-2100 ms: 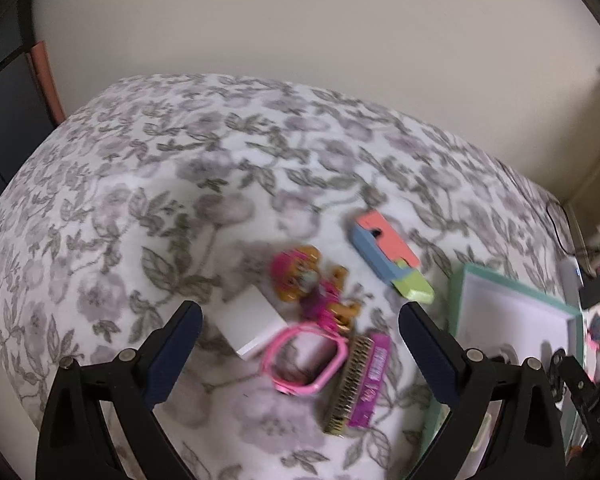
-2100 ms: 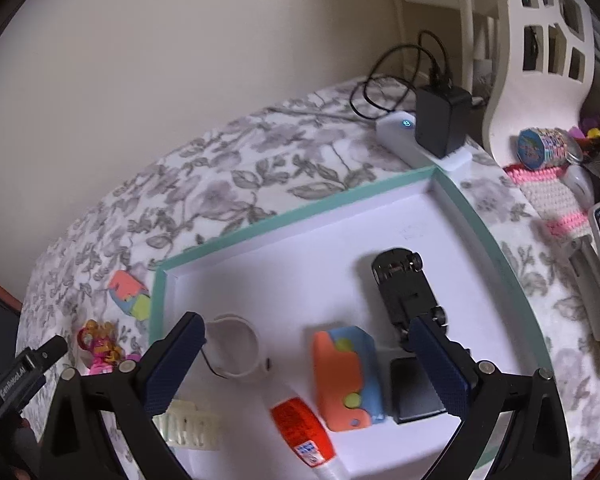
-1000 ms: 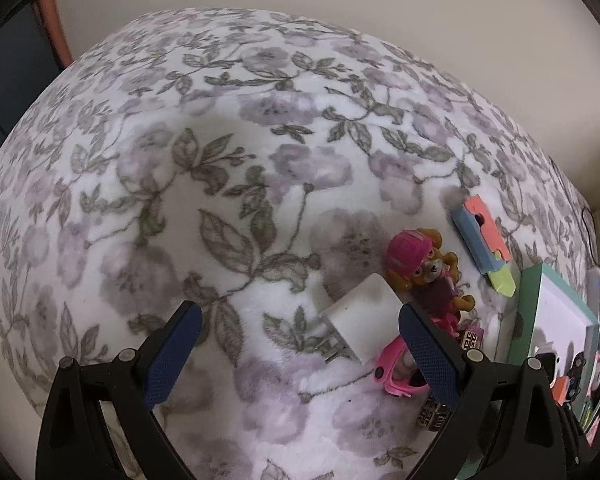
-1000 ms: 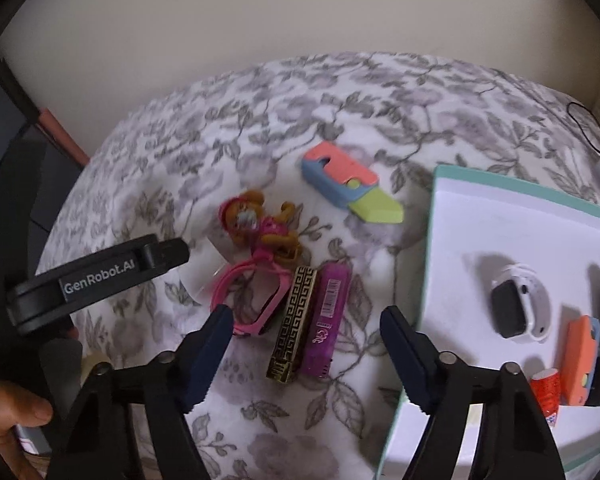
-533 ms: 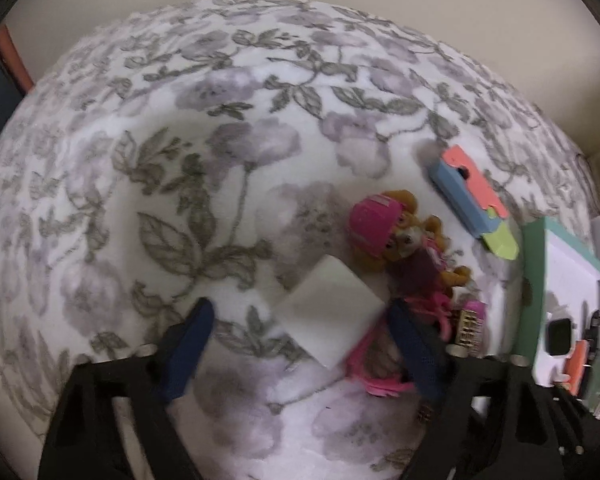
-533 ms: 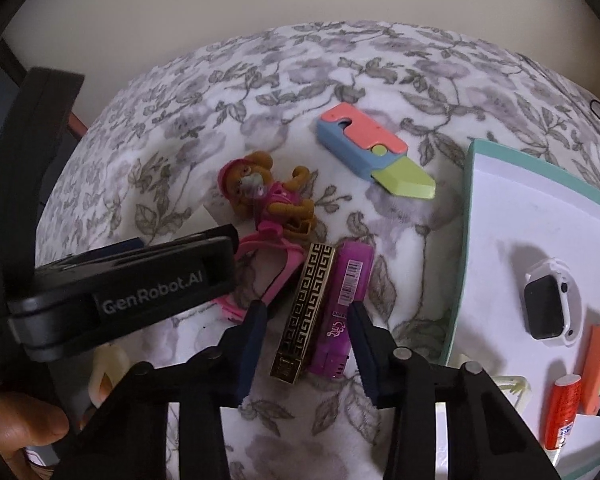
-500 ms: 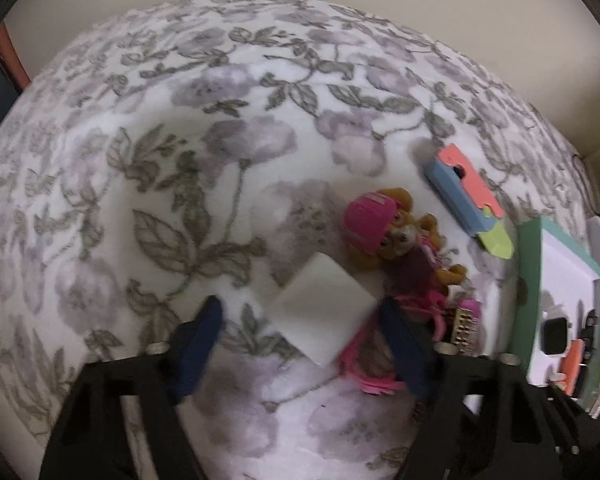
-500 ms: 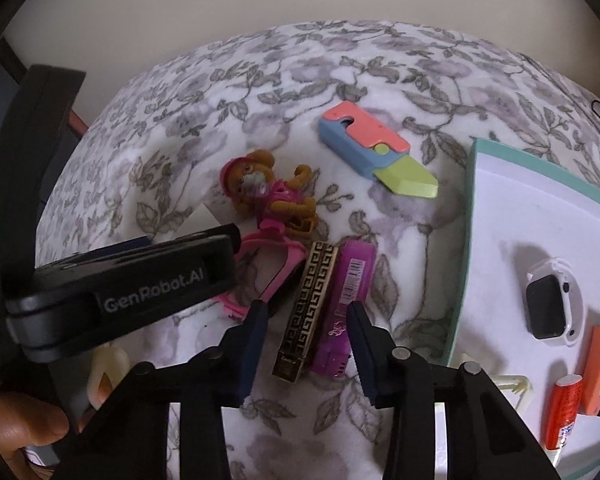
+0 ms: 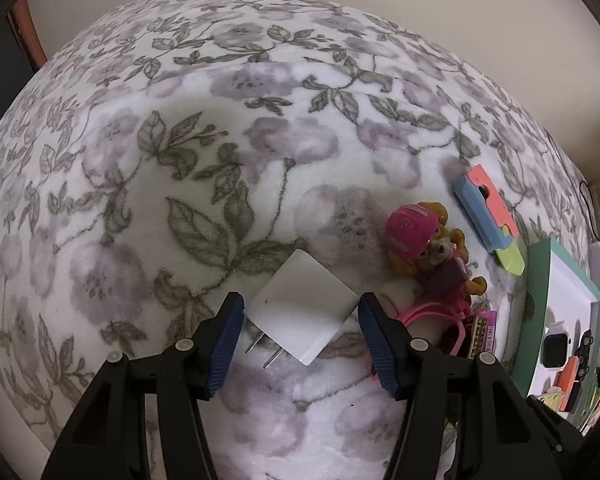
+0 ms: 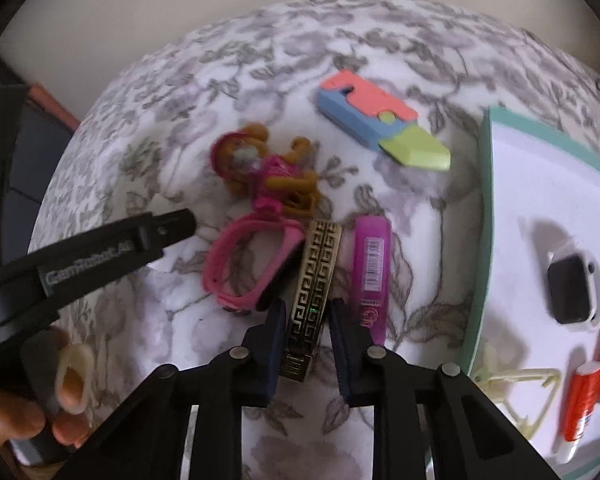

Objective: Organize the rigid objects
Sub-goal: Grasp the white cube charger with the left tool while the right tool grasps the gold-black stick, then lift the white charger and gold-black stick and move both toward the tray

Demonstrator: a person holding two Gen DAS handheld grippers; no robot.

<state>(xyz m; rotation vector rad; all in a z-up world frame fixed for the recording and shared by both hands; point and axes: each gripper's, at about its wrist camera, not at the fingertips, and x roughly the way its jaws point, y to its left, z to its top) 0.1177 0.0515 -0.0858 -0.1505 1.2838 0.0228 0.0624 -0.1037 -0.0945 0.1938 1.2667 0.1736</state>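
A white wall charger (image 9: 304,306) with two prongs lies on the floral cloth (image 9: 204,152). My left gripper (image 9: 300,308) is closed in around it, one finger at each side corner. My right gripper (image 10: 306,312) is closed on the near end of a black and gold patterned bar (image 10: 314,280). Next to the bar lie a purple comb (image 10: 372,268), a pink watch band (image 10: 244,264), a toy puppy in pink (image 10: 268,172) and a blue, coral and green toy knife (image 10: 376,124). The puppy (image 9: 424,244) and the knife (image 9: 490,220) also show in the left wrist view.
A teal-rimmed white tray (image 10: 486,200) at the right holds a smartwatch (image 10: 576,288), a red tube (image 10: 580,400) and other small items. The left tool's arm (image 10: 88,260) and a hand (image 10: 40,412) lie at the left of the right wrist view.
My left gripper has lowered and closed in around the white charger. My right gripper has dropped over the gold-patterned bar and narrowed onto it.
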